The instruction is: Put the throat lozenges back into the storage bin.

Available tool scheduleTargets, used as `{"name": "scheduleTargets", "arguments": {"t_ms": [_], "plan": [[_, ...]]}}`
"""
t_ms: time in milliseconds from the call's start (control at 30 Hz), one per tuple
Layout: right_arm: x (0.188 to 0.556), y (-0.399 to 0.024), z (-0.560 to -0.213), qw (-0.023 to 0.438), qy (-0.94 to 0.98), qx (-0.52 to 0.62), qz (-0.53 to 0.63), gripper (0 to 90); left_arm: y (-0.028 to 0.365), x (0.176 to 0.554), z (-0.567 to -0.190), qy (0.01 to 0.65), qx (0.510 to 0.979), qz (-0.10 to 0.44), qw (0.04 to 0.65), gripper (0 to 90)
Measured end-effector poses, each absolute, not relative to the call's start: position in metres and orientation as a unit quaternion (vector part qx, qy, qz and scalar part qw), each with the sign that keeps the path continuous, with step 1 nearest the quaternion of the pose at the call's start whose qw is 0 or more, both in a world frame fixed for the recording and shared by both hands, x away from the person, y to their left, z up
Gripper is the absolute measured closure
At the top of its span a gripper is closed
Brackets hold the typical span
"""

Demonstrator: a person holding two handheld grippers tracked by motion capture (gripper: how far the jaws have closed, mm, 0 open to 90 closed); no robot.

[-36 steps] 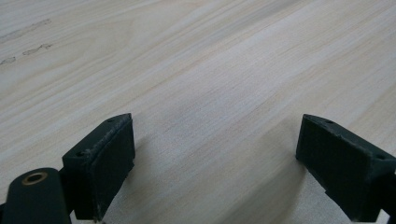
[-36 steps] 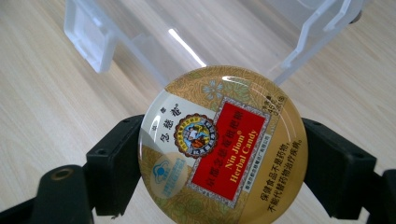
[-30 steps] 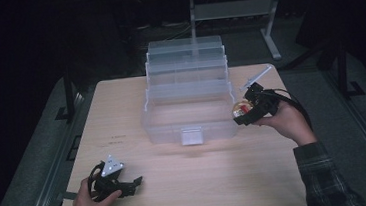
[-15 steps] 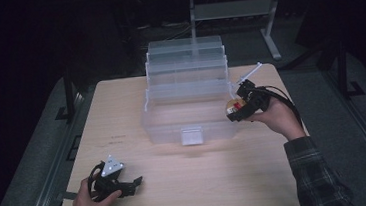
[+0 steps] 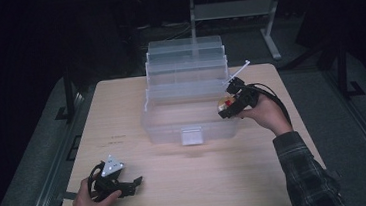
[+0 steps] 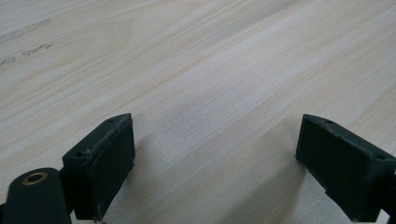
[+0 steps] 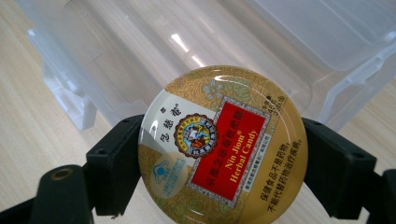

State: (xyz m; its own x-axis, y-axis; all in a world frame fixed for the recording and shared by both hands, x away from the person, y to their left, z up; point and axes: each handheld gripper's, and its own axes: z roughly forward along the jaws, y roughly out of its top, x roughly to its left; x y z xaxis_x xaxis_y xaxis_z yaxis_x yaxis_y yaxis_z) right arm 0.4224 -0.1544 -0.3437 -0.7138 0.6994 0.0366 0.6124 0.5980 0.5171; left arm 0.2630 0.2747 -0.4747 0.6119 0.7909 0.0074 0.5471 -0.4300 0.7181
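— One tin in play: a round herbal candy tin (image 7: 223, 142), gold with a red label, clamped by its edges between the jaws of the right gripper (image 5: 227, 106). It hangs at the right front corner of the clear plastic box (image 5: 189, 107), about level with the rim, and looks to be above the wall itself.

— Risk?

— Slip, I'd say. The jaws meet a curved, glossy rim at two narrow spots only, label face up toward the camera. Any twist of the right hand (image 5: 266, 113) and the tin could pivot or squirt out. Let go from where it hangs, it might strike the wall and drop outside onto the table (image 5: 198, 182).

— And the box itself?

— Light, see-through, stepped tiers rising toward the back, a small latch tab (image 5: 192, 135) at the front. A knock from the gripper could shove it; nothing braces it.

— Other hand?

— Left gripper (image 5: 120, 181) rests low at the near left of the table, well apart from the box, jaws spread wide, nothing between them but bare wood. No help to steady the box from there.

— Anything blocking?

— Only the front wall and the upper tiers. A thin white stick (image 5: 237, 71) juts from the right gripper; can't tell what it is. Dark floor and a metal stand (image 5: 233, 8) beyond.
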Motion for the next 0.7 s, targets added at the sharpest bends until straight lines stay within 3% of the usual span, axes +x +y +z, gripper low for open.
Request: {"name": "scheduleTargets", "arguments": {"t_ms": [700], "plan": [[0.4318,-0.1519,-0.3522,0.088,0.889,0.374,0.249,17.5,0.2745,0.2626,-0.4748,0.406,0.826,0.175,0.349,10.8]]}}
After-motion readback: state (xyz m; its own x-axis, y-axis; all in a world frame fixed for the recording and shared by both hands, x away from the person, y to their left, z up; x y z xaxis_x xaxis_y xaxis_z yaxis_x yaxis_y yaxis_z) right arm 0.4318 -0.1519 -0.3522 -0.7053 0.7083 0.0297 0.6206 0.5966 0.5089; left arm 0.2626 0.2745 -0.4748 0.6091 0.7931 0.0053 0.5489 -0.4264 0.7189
